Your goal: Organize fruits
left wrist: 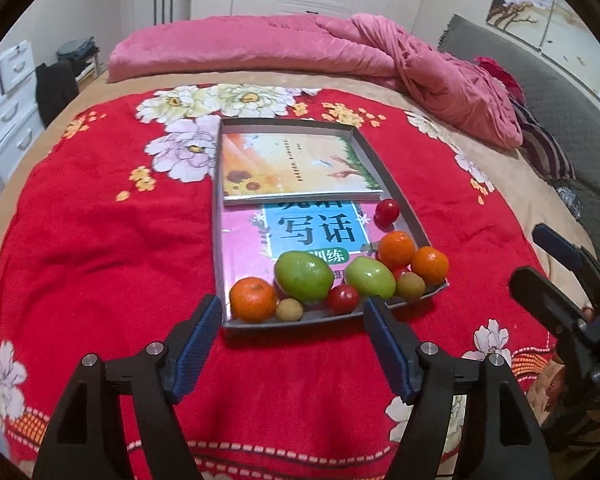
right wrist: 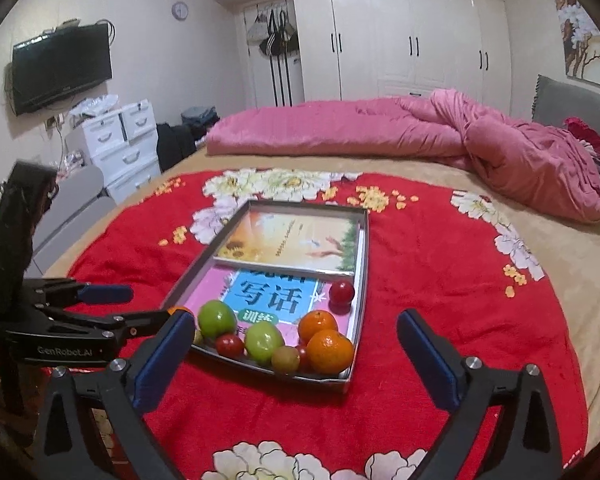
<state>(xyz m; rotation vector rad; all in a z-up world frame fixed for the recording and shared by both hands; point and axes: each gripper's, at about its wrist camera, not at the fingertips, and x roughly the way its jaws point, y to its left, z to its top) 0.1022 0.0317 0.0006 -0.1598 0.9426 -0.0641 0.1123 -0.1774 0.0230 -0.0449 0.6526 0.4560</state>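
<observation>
A shallow grey tray (left wrist: 404, 204) (right wrist: 362, 264) lies on a red flowered blanket. Inside it are two books and, at its near end, several fruits: green apples (left wrist: 305, 276) (right wrist: 217, 319), oranges (left wrist: 253, 299) (right wrist: 330, 351), red cherry tomatoes (left wrist: 387, 211) (right wrist: 341, 291) and small brown fruits (left wrist: 289, 309) (right wrist: 285, 359). My left gripper (left wrist: 294, 320) is open and empty just in front of the tray's near edge. My right gripper (right wrist: 296, 340) is open and empty, also in front of the tray; it shows in the left wrist view (left wrist: 540, 264).
The red blanket (left wrist: 100, 248) (right wrist: 440, 264) covers a bed. A rolled pink quilt (left wrist: 300, 48) (right wrist: 380, 128) lies at the far side. White drawers (right wrist: 120, 136), a wall TV (right wrist: 62, 66) and wardrobes (right wrist: 400, 32) stand beyond.
</observation>
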